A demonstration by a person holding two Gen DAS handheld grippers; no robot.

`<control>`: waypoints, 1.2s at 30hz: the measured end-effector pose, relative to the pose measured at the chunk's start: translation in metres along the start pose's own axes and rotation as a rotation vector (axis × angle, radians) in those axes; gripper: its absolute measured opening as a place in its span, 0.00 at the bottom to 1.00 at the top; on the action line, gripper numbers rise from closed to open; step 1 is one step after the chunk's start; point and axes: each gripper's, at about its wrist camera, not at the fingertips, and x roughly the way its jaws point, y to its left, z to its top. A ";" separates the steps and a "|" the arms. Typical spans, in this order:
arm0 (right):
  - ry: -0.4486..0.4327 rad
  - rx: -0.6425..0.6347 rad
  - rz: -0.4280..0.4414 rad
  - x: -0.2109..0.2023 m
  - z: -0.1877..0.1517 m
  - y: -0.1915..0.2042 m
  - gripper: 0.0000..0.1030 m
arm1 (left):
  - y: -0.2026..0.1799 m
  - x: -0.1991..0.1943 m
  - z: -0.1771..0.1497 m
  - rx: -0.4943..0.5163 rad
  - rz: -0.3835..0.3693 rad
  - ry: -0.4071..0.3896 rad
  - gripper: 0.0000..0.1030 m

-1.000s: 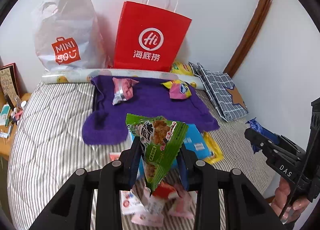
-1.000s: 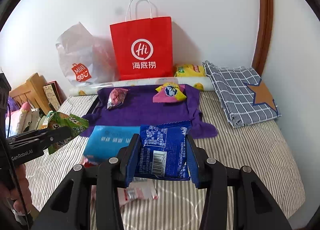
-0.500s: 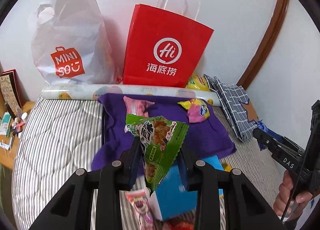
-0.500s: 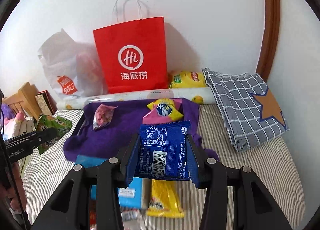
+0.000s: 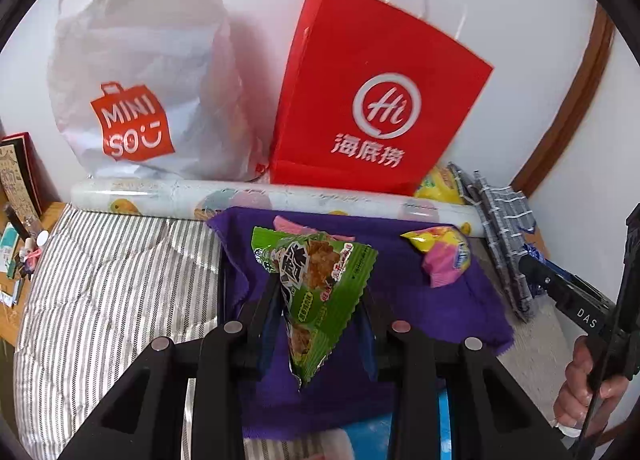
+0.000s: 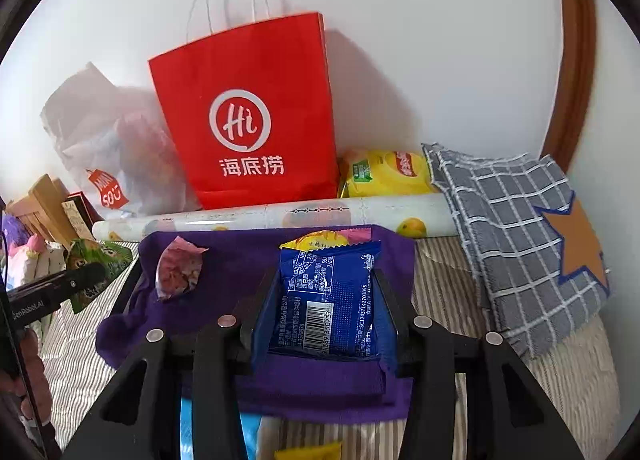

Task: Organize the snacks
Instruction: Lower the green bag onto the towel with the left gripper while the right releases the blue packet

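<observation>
My left gripper is shut on a green snack packet and holds it above the purple cloth. My right gripper is shut on a blue snack packet over the same purple cloth. On the cloth lie a pink packet at the left and a yellow-pink packet at the right, partly hidden behind the blue packet in the right wrist view. The left gripper with its green packet shows at the left edge of the right wrist view.
A red paper bag and a white Miniso plastic bag stand against the wall behind a rolled sheet. A yellow pack and grey checked cloth lie at the right. A blue box lies near the bottom edge.
Both grippers have moved forward toward the wall with their packets, from above the loose snacks on the striped bed to above the purple cloth. The bags look nearer.
</observation>
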 end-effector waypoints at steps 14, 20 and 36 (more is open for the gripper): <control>0.157 0.034 0.031 0.067 -0.033 -0.017 0.43 | 0.018 0.032 -0.024 -0.045 0.003 0.068 0.31; 0.141 0.026 0.023 0.065 -0.033 -0.016 0.43 | 0.019 0.037 -0.026 -0.054 -0.015 0.077 0.31; 0.166 0.019 0.010 0.074 -0.035 -0.016 0.45 | 0.019 0.047 -0.031 -0.061 -0.005 0.086 0.31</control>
